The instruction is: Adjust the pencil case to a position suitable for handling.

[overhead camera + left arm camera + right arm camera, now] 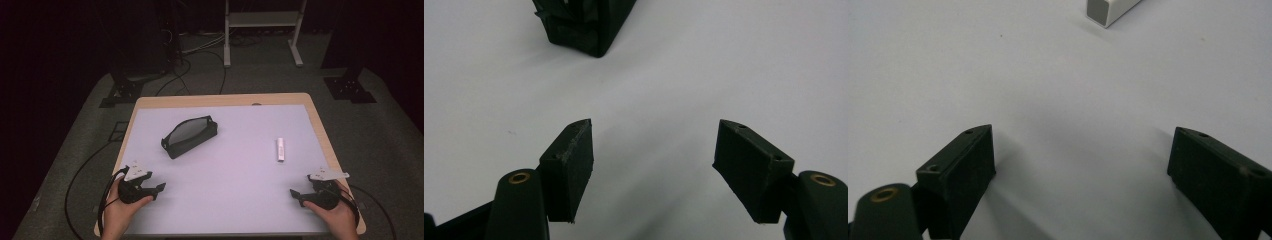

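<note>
Dark room, pale table (225,200) with wood rim. High view: black pouch (190,136) left of centre, white stick (280,149) right of centre, well apart. Left gripper (159,188) and right gripper (295,194) low at the near corners. Left gripper view: jaws apart, nothing between, pouch (584,25) ahead. Right gripper view: jaws wide, empty, stick end (1108,11) ahead.

A pale mat (230,200) covers the wooden table (320,125). Beyond it, on grey carpet (395,145), stand a white metal frame (262,20) and dark stand bases (348,89), with black cables (190,65) trailing between.
</note>
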`<action>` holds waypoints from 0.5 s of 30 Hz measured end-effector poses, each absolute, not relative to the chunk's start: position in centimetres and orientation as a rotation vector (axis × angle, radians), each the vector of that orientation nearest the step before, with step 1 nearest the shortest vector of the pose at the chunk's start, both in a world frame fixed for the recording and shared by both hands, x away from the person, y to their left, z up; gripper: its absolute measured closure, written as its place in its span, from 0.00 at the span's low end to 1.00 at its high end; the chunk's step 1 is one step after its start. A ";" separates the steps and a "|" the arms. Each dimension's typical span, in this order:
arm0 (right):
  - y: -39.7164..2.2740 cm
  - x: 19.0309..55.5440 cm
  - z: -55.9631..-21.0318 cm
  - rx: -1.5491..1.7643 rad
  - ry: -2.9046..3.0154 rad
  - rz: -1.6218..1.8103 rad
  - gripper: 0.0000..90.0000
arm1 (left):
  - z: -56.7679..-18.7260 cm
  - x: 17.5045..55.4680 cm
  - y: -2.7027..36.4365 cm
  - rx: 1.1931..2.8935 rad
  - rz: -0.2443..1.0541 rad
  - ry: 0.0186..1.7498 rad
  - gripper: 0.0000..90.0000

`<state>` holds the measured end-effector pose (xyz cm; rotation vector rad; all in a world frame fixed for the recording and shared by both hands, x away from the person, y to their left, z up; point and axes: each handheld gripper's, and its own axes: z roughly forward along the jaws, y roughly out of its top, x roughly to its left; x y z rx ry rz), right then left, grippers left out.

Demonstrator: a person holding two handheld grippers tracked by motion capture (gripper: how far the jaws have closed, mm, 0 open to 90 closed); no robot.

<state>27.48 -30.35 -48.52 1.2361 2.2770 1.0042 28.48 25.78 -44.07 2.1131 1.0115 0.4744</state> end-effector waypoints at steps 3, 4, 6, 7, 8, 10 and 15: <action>-30.4 27.5 -48.5 1.236 2.277 1.004 0.12 | -43.6 28.8 25.7 2.109 0.478 1.003 0.37; -30.4 27.5 -48.5 1.236 2.277 1.004 0.12 | -43.4 28.9 25.7 2.117 0.479 0.998 0.37; -30.4 27.5 -48.5 1.236 2.277 1.005 0.12 | -43.1 29.1 25.6 2.111 0.482 0.988 0.38; -30.4 27.5 -48.5 1.235 2.277 1.005 0.12 | -43.0 29.1 25.5 2.108 0.479 0.990 0.38; -30.4 27.5 -48.5 1.236 2.277 1.005 0.12 | -42.9 29.3 25.5 2.113 0.481 0.980 0.39; -30.4 27.5 -48.5 1.235 2.277 1.004 0.12 | -42.8 29.4 25.4 2.109 0.478 0.985 0.39; -30.4 27.5 -48.5 1.235 2.277 1.005 0.12 | -42.1 30.0 25.2 2.109 0.473 0.972 0.43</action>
